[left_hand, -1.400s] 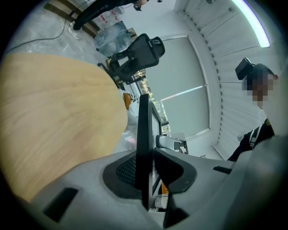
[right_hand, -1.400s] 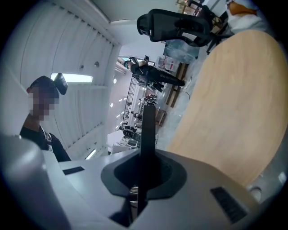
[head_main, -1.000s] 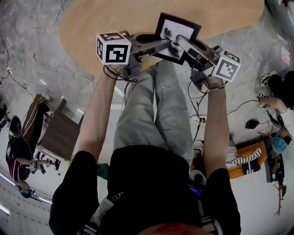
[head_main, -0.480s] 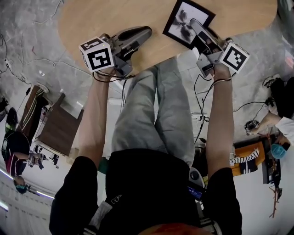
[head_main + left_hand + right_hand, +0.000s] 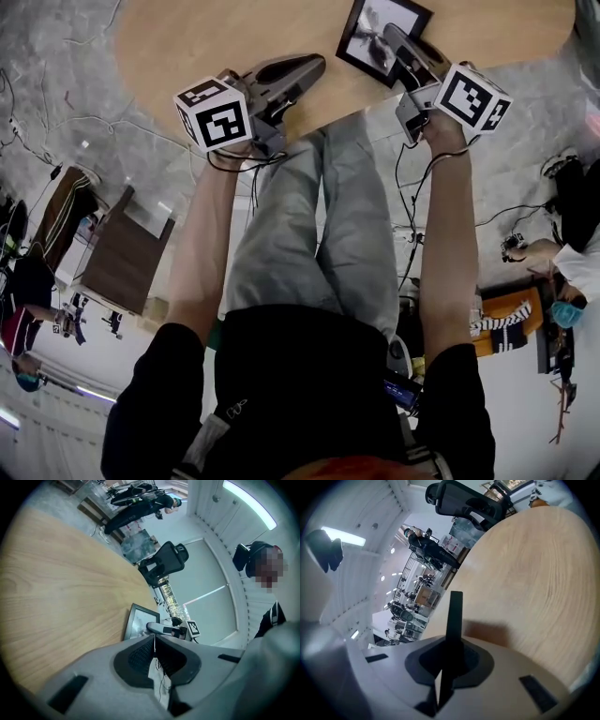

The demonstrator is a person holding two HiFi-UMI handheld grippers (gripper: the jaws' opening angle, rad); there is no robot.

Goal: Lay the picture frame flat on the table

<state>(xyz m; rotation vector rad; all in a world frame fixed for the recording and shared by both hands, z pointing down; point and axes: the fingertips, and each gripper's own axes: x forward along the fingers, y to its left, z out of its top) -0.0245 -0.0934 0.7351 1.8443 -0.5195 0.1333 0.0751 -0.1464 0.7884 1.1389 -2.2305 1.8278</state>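
The black picture frame [image 5: 370, 37] with a black-and-white print is over the right part of the round wooden table [image 5: 216, 37]. My right gripper [image 5: 392, 39] is shut on its near edge. The right gripper view shows the frame [image 5: 453, 613] edge-on as a thin dark bar between the pads, throwing a shadow on the tabletop. I cannot tell whether it touches the wood. My left gripper [image 5: 314, 64] is shut with nothing in it, over the table's near edge and well left of the frame. In the left gripper view the frame [image 5: 137, 620] sits just past the closed jaws.
The person's legs [image 5: 319, 225] reach under the table's near edge. A brown wooden stool [image 5: 122, 267] stands on the floor at the left. Cables [image 5: 412, 216] trail down on the right. A black office chair [image 5: 164, 562] stands beyond the table. Other people [image 5: 574, 272] sit at the far right.
Both grippers were at the frame a second ago. The left one has come off it and drawn back left. The right one has carried the frame farther onto the table, up and right.
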